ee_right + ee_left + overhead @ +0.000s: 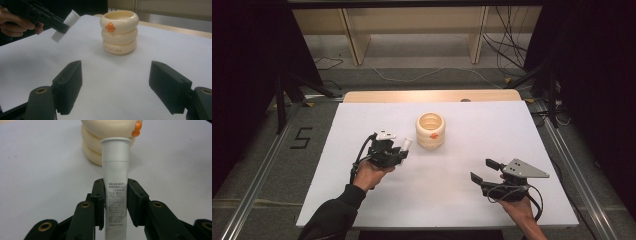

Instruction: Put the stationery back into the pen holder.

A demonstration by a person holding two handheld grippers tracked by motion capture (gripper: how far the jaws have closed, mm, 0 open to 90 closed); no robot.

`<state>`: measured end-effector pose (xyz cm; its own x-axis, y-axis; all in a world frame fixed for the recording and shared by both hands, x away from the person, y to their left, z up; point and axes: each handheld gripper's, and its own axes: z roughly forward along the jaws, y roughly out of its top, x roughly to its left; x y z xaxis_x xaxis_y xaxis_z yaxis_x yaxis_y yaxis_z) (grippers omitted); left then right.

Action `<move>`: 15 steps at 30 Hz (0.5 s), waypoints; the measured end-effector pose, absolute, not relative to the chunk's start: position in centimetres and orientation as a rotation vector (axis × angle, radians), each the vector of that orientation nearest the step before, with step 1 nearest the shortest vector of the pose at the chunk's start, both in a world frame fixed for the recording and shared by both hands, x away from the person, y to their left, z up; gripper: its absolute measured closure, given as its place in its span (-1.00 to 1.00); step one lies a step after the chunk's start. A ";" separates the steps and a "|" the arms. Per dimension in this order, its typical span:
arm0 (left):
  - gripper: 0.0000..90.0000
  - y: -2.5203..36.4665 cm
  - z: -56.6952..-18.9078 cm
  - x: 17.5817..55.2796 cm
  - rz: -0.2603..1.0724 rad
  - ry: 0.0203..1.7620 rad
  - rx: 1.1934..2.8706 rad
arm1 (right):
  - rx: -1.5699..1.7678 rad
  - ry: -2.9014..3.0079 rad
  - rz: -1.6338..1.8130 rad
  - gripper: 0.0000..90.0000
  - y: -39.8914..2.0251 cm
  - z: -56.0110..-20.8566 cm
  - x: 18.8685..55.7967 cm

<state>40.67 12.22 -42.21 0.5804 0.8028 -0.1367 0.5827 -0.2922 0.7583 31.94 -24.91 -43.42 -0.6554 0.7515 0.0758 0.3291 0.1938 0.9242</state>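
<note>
One white plastic tube (115, 177), one cream ribbed ring-stacked holder (430, 130) with a single orange knob (433, 135), on one white surface (452, 180); two black claws flank the holder.

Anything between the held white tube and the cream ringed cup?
Nothing visible. The left gripper is shut on the white tube, held off the table. Bare white table lies between it and the cream ringed cup, whose mouth is open.
</note>
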 end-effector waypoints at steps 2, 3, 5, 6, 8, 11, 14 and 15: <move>0.54 12.4 -42.1 40.8 0.352 1.109 1.959 | 1.011 2.081 1.457 -0.39 -24.9 -43.4 31.9; 0.54 12.5 -42.1 40.9 0.352 1.109 1.937 | 1.012 2.081 1.457 -0.39 -24.9 -43.4 31.9; 0.54 12.8 -42.1 41.1 0.341 1.122 1.899 | 1.012 2.082 1.456 -0.39 -24.9 -43.4 31.9; 0.54 12.8 -42.1 41.2 0.336 1.125 1.884 | 1.014 2.082 1.455 -0.39 -24.9 -43.4 31.9; 0.54 13.0 -42.1 41.4 0.341 1.128 1.858 | 1.012 2.082 1.456 -0.39 -24.9 -43.4 31.9; 0.54 13.2 -42.1 41.7 0.348 1.133 1.804 | 1.015 2.082 1.457 -0.39 -24.9 -43.4 32.0; 0.54 13.3 -42.0 42.0 0.359 1.124 1.761 | 1.015 2.082 1.460 -0.39 -24.9 -43.5 32.0; 0.54 13.3 -42.0 42.1 0.365 1.123 1.749 | 1.015 2.083 1.459 -0.39 -24.9 -43.5 32.0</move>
<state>42.06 13.34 -41.98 0.5262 0.8160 -0.2392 0.5191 -0.0854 0.8504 32.02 -24.86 -43.46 -0.6558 0.7506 0.0808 0.3321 0.1908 0.9237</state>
